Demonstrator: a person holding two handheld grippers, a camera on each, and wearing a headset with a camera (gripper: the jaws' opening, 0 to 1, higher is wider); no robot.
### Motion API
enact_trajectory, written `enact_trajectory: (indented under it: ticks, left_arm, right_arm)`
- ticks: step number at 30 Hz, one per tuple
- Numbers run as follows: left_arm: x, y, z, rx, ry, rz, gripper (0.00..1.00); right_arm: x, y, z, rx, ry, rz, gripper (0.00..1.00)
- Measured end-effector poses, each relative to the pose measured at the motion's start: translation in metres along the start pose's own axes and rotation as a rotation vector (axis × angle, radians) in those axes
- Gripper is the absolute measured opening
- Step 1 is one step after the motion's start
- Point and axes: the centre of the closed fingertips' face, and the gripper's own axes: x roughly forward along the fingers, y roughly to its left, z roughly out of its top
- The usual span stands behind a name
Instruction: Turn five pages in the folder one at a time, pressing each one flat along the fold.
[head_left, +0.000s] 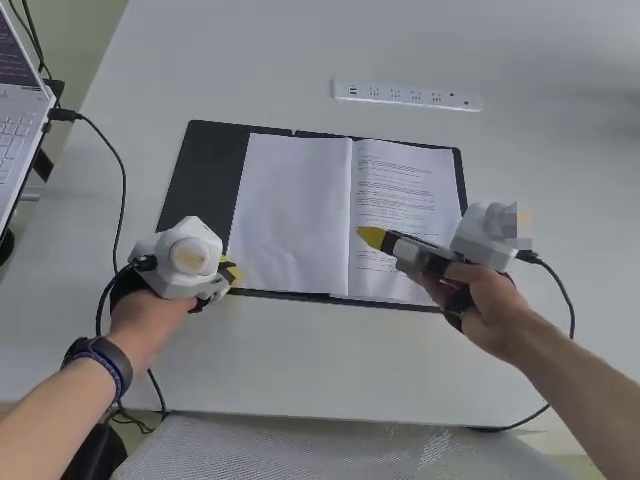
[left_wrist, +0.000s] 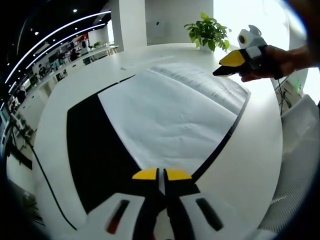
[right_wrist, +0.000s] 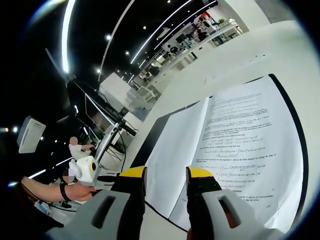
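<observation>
Left gripper (left_wrist: 161, 174): I read the jaws as closed on nothing, tips at the near edge of the folder (head_left: 205, 170), by the near corner of the blank page (head_left: 290, 210). Can't tell if they touch. Right gripper (right_wrist: 166, 172): jaws apart, empty, over the lower part of the printed page (head_left: 400, 190), just right of the fold. Folder lies open on the white table (head_left: 300, 370), blank sheet left, text right, black cover bare on the left. Beyond it a power strip (head_left: 405, 95). A laptop (head_left: 15, 110) sits at the far left.
</observation>
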Motion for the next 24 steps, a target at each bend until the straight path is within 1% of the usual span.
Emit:
enact_trajectory:
  ticks: [3,8,13,15,19,22,24]
  left_arm:
    - [0.000,0.002,0.000,-0.003,-0.003,0.004,0.01]
    - [0.001,0.002,0.000,0.006,-0.003,0.013,0.00]
    - [0.002,0.003,0.000,0.006,-0.005,0.015,0.00]
    - [0.002,0.003,0.000,0.002,-0.006,0.017,0.00]
    - [0.003,0.004,-0.001,-0.002,-0.005,0.018,0.00]
    - [0.004,0.005,-0.001,-0.002,-0.002,0.019,0.00]
    - [0.007,0.008,-0.003,-0.006,-0.002,0.017,0.00]
  right_arm:
    - [0.006,-0.001,0.005,-0.001,0.002,0.004,0.29]
    - [0.019,-0.005,0.019,0.003,-0.005,0.011,0.27]
    - [0.034,-0.005,0.033,0.014,-0.031,0.031,0.23]
    - [0.039,-0.007,0.039,0.031,-0.044,0.036,0.22]
    - [0.048,-0.016,0.048,0.051,-0.063,0.031,0.19]
    - [0.054,-0.022,0.051,0.065,-0.065,0.022,0.16]
    - [0.059,-0.027,0.054,0.075,-0.071,0.016,0.14]
